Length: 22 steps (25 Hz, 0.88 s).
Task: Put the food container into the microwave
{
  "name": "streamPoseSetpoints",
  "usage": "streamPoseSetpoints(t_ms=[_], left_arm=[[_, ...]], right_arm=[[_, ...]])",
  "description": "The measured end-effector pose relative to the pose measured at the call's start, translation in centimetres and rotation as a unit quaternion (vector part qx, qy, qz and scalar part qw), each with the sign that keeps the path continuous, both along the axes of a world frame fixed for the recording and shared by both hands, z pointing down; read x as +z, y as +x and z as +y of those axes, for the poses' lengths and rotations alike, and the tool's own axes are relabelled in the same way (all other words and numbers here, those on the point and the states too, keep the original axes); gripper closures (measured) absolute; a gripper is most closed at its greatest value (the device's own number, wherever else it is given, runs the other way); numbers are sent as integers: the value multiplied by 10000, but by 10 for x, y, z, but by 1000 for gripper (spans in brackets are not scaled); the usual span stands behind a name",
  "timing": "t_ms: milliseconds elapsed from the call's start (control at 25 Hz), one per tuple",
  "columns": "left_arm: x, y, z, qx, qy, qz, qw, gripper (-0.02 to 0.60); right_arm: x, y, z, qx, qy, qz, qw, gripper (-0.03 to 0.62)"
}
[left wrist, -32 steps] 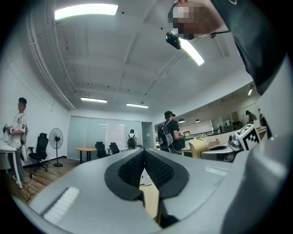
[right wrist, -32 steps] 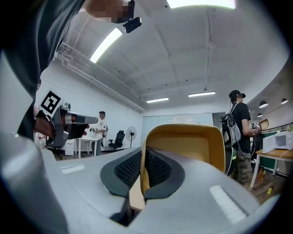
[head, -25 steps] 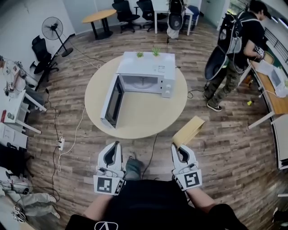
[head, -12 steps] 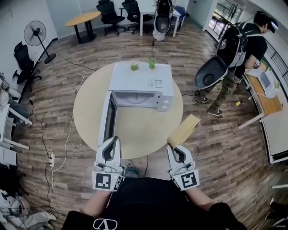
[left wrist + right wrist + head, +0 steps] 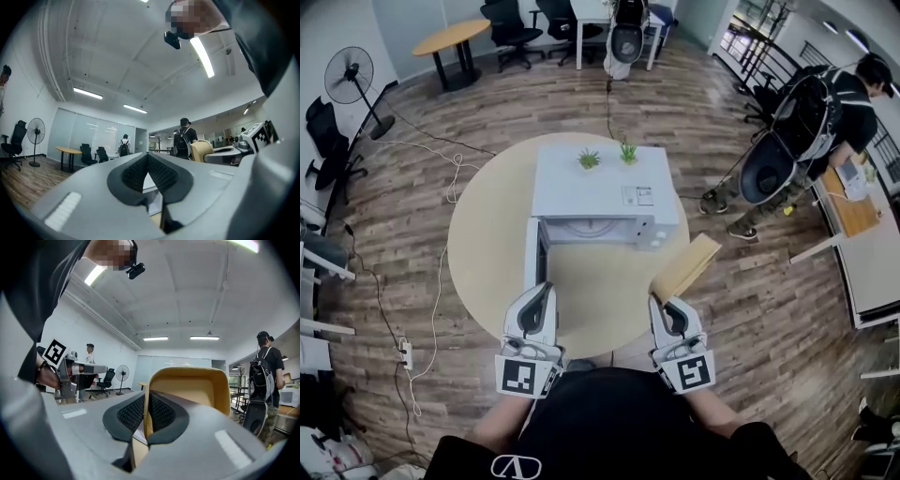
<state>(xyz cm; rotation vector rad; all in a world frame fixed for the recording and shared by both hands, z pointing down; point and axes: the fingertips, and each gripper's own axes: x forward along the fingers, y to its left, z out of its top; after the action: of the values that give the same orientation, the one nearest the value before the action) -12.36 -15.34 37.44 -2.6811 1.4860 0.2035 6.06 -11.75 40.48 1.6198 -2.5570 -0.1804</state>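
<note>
A white microwave [image 5: 600, 192] stands on the round wooden table [image 5: 487, 244], its door [image 5: 532, 267] swung open to the left. My right gripper [image 5: 661, 305] is shut on the edge of a tan food container [image 5: 686, 266], held over the table's near right rim. In the right gripper view the container's wall [image 5: 187, 390] rises between the closed pads of the right gripper [image 5: 146, 416]. My left gripper [image 5: 540, 292] hangs at the near edge, just in front of the door. Its pads meet with nothing between them [image 5: 148, 168].
Two small plants [image 5: 607, 155] sit on the microwave's top. A person with a backpack [image 5: 825, 103] stands at the right beside a desk [image 5: 853, 234]. A cable and power strip [image 5: 405, 352] lie on the floor at the left. A fan [image 5: 352, 70] and office chairs stand farther back.
I have come closer to the table: both grippers, once over the floor, now reach its near edge. The container stays in the right gripper. The person at the right has shifted.
</note>
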Motion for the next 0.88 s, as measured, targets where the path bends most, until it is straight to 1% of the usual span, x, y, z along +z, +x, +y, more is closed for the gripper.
streamPoseSetpoints(t_ms=[120,240,440,520,600,760,880], left_arm=[[1,-6,-21,36,-4,13,10000,581],[3,-6,-36,-12,28,14,10000,581],[1,6,-52,-148,149,-79,9997,581],[3,15,-57,-209,48,-221,9995,581],[3,23,-60,-260,-16,-283,9993,581],[-5,32,-69,-359,189,-168,9990,581],[-5,36,-74,-393,144,-126,9990,581]], right_arm=[[0,-12,-18,-34,4,98,9999,582],[1,-17,-31,-117,36,172,9998,582],[5,-9,-51,-258,-4,308,9992,582],[4,-4,-61,-327,-23,321,9989,582],[4,2,-69,-431,-47,341,9985,582],[5,8,-83,-578,-131,442,9973,582],[6,5,-92,-689,-108,510,9963,582]])
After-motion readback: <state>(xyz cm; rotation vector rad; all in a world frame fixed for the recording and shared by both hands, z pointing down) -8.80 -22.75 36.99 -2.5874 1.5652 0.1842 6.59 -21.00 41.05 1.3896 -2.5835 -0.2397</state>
